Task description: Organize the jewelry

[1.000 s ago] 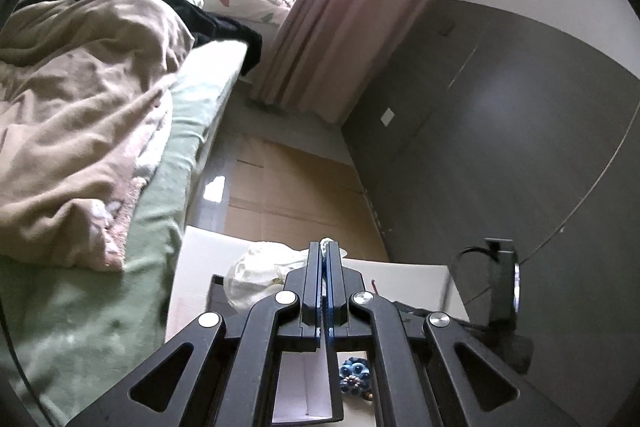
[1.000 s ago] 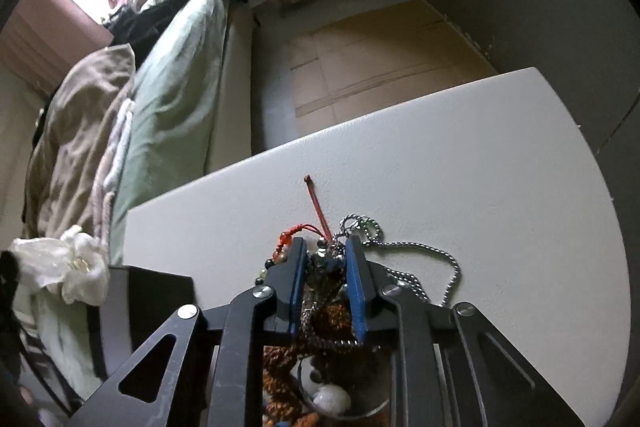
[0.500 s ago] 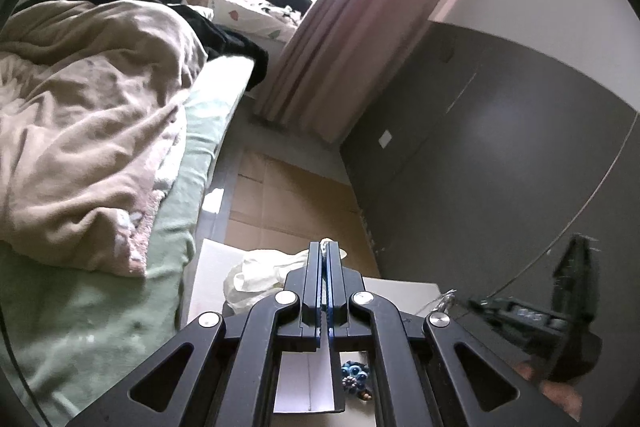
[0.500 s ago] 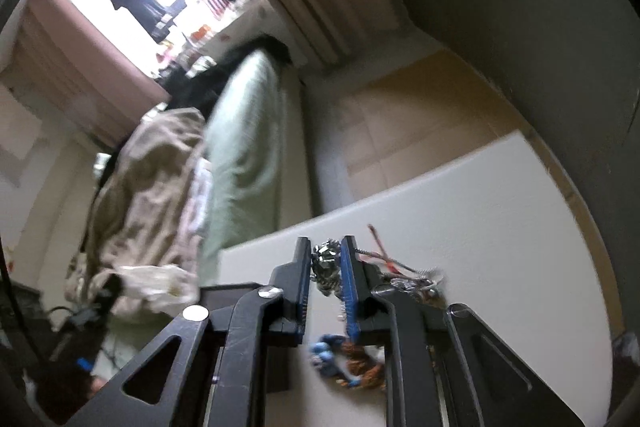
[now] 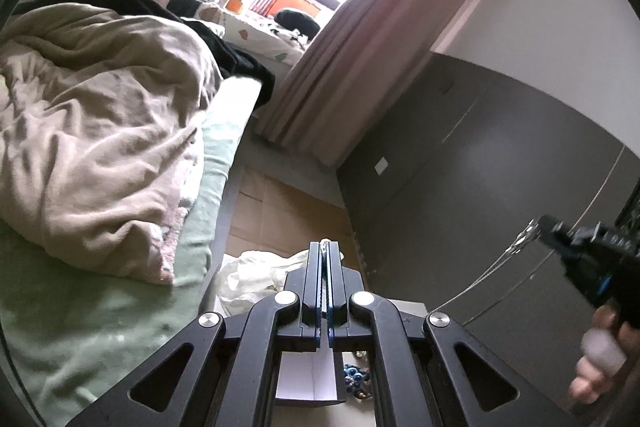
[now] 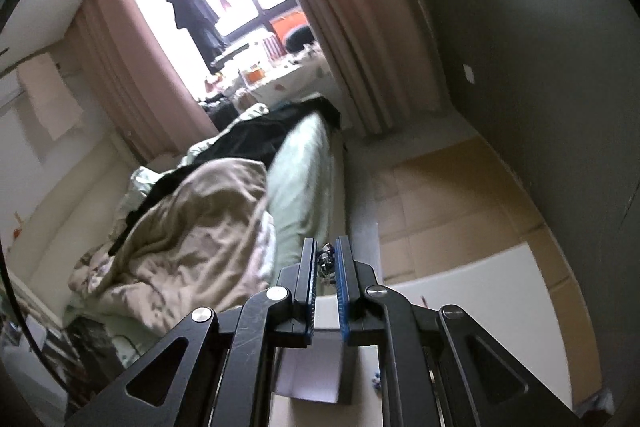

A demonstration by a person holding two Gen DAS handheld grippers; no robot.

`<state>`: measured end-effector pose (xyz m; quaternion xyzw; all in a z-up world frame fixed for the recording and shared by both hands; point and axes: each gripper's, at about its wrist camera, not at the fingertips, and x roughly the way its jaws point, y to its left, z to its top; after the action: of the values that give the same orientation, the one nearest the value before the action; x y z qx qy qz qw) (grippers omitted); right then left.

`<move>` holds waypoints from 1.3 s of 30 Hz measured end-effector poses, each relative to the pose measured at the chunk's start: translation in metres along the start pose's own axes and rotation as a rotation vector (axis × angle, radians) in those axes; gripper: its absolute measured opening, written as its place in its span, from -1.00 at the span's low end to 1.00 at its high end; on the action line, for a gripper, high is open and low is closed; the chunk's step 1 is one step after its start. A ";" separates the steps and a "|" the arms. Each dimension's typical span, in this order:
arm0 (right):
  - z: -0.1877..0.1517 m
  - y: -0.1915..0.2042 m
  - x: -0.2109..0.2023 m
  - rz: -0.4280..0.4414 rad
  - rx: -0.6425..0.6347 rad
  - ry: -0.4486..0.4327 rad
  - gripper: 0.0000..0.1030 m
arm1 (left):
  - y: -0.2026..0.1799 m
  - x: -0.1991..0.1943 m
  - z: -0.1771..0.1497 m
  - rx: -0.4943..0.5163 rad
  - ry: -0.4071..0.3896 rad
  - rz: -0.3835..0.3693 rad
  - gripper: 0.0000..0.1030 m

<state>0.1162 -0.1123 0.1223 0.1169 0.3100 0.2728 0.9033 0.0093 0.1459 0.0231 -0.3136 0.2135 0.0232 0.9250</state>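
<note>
My right gripper (image 6: 326, 247) is shut on a silver chain (image 6: 326, 259), whose bunched links show between the blue pads. In the left wrist view that gripper (image 5: 541, 225) is raised at the right edge, held by a hand (image 5: 600, 351), and the chain (image 5: 496, 269) trails down from it in thin strands. My left gripper (image 5: 325, 247) is shut with nothing in it. Under it is an open box with a white inside (image 5: 306, 379), and blue beaded jewelry (image 5: 356, 381) lies beside the box. The same box (image 6: 316, 371) sits below my right gripper.
The white table (image 6: 480, 301) stands by a bed with a green sheet (image 5: 100, 319) and a beige duvet (image 5: 100, 147). A crumpled white bag (image 5: 256, 277) lies at the table's far edge. A dark wall panel (image 5: 500, 167) is on the right, with cardboard (image 5: 280, 211) on the floor.
My right gripper closed on the silver chain and lifted it high off the table, leaving the other jewelry behind. My left gripper rose a little and stayed shut.
</note>
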 end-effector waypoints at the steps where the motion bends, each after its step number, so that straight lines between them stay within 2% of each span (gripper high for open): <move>1: 0.003 0.006 -0.005 0.000 -0.015 -0.010 -0.80 | 0.002 -0.002 0.001 -0.007 -0.004 -0.004 -1.00; 12: 0.040 0.086 -0.036 0.041 -0.156 -0.098 -0.80 | 0.011 -0.010 0.007 -0.036 -0.027 -0.020 -1.00; 18: 0.041 0.105 -0.028 0.055 -0.200 -0.092 -0.80 | 0.018 -0.011 0.011 -0.055 -0.032 -0.020 -1.00; 27: 0.003 0.092 0.032 0.080 -0.168 0.037 -0.80 | 0.021 -0.008 0.013 -0.064 -0.030 -0.011 -1.00; 33: -0.037 0.066 0.077 0.078 -0.122 0.154 -0.80 | 0.024 -0.002 0.014 -0.074 -0.024 -0.005 -1.00; 39: -0.067 0.039 0.108 0.063 -0.075 0.226 -0.80 | 0.025 0.002 0.012 -0.078 -0.009 -0.003 -1.00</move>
<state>0.1287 -0.0165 0.0314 0.0612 0.3958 0.3237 0.8572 0.0116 0.1729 0.0169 -0.3496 0.2079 0.0313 0.9130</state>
